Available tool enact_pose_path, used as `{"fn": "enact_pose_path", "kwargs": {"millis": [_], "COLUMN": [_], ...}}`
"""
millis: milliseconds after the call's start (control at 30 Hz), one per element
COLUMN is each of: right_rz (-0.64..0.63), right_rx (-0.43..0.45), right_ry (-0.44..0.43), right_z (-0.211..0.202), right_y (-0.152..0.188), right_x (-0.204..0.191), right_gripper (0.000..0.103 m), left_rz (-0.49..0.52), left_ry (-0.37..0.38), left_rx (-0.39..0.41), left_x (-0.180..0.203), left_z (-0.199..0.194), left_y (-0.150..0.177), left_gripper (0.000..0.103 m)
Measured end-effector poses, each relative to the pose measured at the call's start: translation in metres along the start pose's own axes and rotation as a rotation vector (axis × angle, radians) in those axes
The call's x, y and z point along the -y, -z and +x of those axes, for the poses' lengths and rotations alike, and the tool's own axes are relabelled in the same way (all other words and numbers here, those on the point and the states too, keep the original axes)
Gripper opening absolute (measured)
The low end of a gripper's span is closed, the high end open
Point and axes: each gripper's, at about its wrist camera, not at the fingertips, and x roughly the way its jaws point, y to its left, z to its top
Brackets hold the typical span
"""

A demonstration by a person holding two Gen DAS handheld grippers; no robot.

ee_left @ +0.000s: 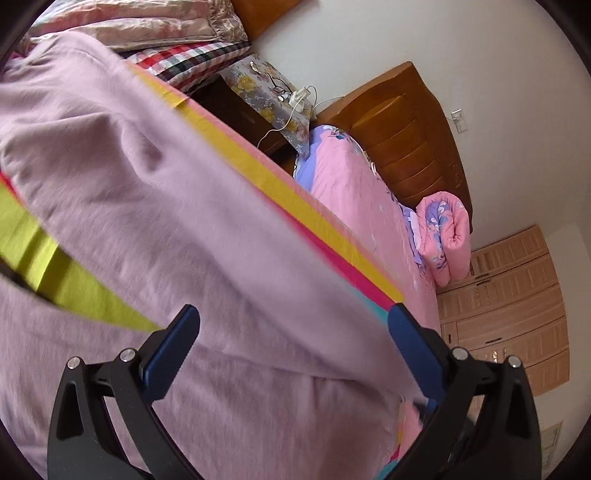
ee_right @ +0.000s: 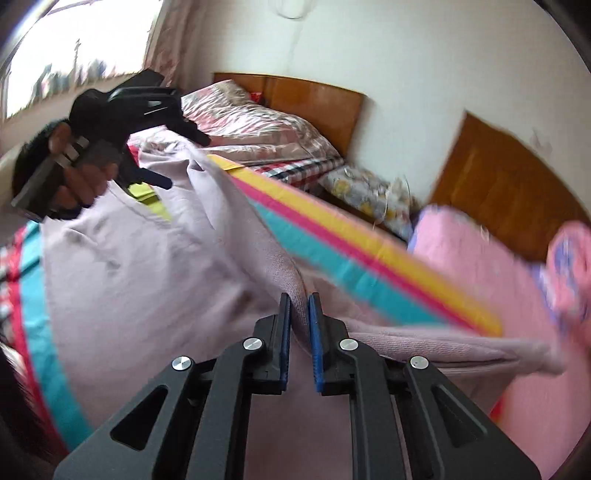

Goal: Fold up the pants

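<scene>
The pants (ee_left: 177, 229) are pale lilac knit and lie spread over a striped sheet (ee_left: 280, 184) on the bed. In the left wrist view my left gripper (ee_left: 295, 321) is open, its blue pads wide apart over the fabric and holding nothing. In the right wrist view my right gripper (ee_right: 299, 306) is shut on a raised fold of the pants (ee_right: 155, 258). The left gripper (ee_right: 177, 155) also shows there at the upper left, open, held in a hand above the far end of the pants.
A pillow pile (ee_left: 147, 29) and wooden headboard (ee_right: 314, 107) stand at the bed's far end. A floral-covered nightstand (ee_left: 266, 92) with cables, a second bed with a pink quilt (ee_left: 354, 184) and a rolled quilt (ee_left: 447, 236) lie to the right.
</scene>
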Motion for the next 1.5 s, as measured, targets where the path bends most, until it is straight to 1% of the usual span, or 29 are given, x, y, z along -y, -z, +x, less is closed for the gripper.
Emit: {"fn": "enact_pose_path", "kwargs": {"millis": [100, 133, 167, 200, 233, 300, 400, 500, 567, 633, 667, 700, 733, 767, 800, 833, 900, 1000, 1067, 1133, 1167, 1233, 1300, 1333, 1367, 1400, 1433, 1467, 1500], "right_rz": [0.167, 0.254, 0.334, 0.383, 0.473, 0.592, 0.645, 0.73, 0.781, 0.822, 0.842, 0.86, 0.872, 0.883, 0.893, 0.911, 0.966, 1.053, 1.066, 1.067, 1.072, 1.087, 1.129, 1.152, 1.167, 1.186, 1.197, 1.21, 1.227], "right_rx": [-0.033, -0.042, -0.047, -0.041, -0.014, 0.029, 0.017, 0.021, 0.037, 0.048, 0.049, 0.047, 0.044, 0.042, 0.039, 0.037, 0.038, 0.023, 0.012, -0.02, -0.025, -0.024, -0.027, -0.024, -0.029, -0.04, -0.048, -0.052, -0.037], "right_ry": [0.0, -0.013, -0.011, -0.012, -0.028, -0.049, 0.002, 0.03, 0.037, 0.043, 0.052, 0.057, 0.06, 0.066, 0.073, 0.077, 0.075, 0.04, 0.033, 0.036, 0.036, 0.039, 0.04, 0.034, 0.034, 0.052, 0.071, 0.087, 0.086], "right_z": [-0.013, -0.016, -0.021, -0.024, -0.032, -0.047, -0.054, -0.061, -0.066, -0.072, -0.074, -0.073, -0.074, -0.074, -0.074, -0.075, -0.076, -0.074, -0.071, -0.065, -0.062, -0.058, -0.051, -0.048, -0.046, -0.042, -0.041, -0.041, -0.042], "right_y": [0.045, 0.059, 0.07, 0.074, 0.08, 0.088, 0.091, 0.103, 0.11, 0.123, 0.128, 0.132, 0.137, 0.141, 0.144, 0.149, 0.159, 0.177, 0.18, 0.18, 0.181, 0.18, 0.179, 0.179, 0.18, 0.18, 0.181, 0.183, 0.184], "right_x": [-0.026, -0.027, -0.027, -0.025, -0.018, -0.008, 0.005, 0.019, 0.025, 0.029, 0.031, 0.032, 0.032, 0.033, 0.034, 0.037, 0.045, 0.048, 0.049, 0.05, 0.052, 0.056, 0.066, 0.069, 0.072, 0.076, 0.077, 0.08, 0.083], "right_gripper": [0.017, 0.03, 0.049, 0.058, 0.065, 0.065, 0.065, 0.065, 0.065, 0.065, 0.065, 0.065, 0.065, 0.065, 0.065, 0.065, 0.065, 0.065, 0.065, 0.065, 0.065, 0.063, 0.06, 0.059, 0.049, 0.042, 0.025, 0.018, 0.016], "left_rz": [0.018, 0.026, 0.027, 0.02, 0.015, 0.028, 0.073, 0.14, 0.131, 0.05, 0.028, 0.023, 0.022, 0.024, 0.027, 0.02, 0.024, 0.05, 0.034, 0.017, 0.01, -0.014, -0.015, -0.008, -0.004, -0.001, 0.003, 0.015, 0.023], "left_ry": [-0.042, -0.075, -0.098, -0.114, -0.125, -0.142, -0.147, -0.203, -0.241, -0.208, -0.196, -0.198, -0.196, -0.182, -0.157, -0.135, -0.134, -0.117, -0.104, -0.098, -0.101, -0.07, -0.061, -0.055, -0.049, -0.045, -0.042, -0.043, -0.049], "left_rx": [-0.001, -0.009, -0.017, -0.025, -0.032, -0.036, -0.032, -0.014, -0.047, -0.091, -0.101, -0.104, -0.1, -0.085, -0.086, -0.083, -0.054, -0.024, -0.025, -0.029, -0.025, -0.015, -0.016, -0.017, -0.02, -0.022, -0.02, -0.01, -0.001], "left_x": [-0.01, -0.014, -0.019, -0.024, -0.028, -0.034, -0.034, -0.025, -0.025, -0.037, -0.042, -0.046, -0.05, -0.051, -0.053, -0.053, -0.053, -0.049, -0.052, -0.059, -0.06, -0.066, -0.069, -0.068, -0.069, -0.069, -0.068, -0.067, -0.064], "left_z": [-0.009, -0.01, -0.01, -0.01, -0.009, -0.01, -0.01, -0.005, 0.006, 0.016, 0.021, 0.025, 0.027, 0.026, 0.026, 0.025, 0.016, 0.008, 0.007, 0.008, 0.009, 0.011, 0.013, 0.015, 0.017, 0.019, 0.02, 0.017, 0.015], "left_y": [0.021, 0.029, 0.035, 0.039, 0.042, 0.044, 0.044, 0.041, 0.036, 0.029, 0.026, 0.023, 0.022, 0.021, 0.021, 0.021, 0.023, 0.028, 0.028, 0.028, 0.028, 0.028, 0.028, 0.027, 0.027, 0.027, 0.029, 0.03, 0.031], "left_gripper": [0.102, 0.102, 0.102, 0.102, 0.102, 0.102, 0.101, 0.1, 0.093, 0.078, 0.071, 0.059, 0.057, 0.051, 0.03, 0.023, 0.015, 0.015, 0.023, 0.046, 0.05, 0.052, 0.049, 0.04, 0.034, 0.02, 0.013, 0.011, 0.009]}}
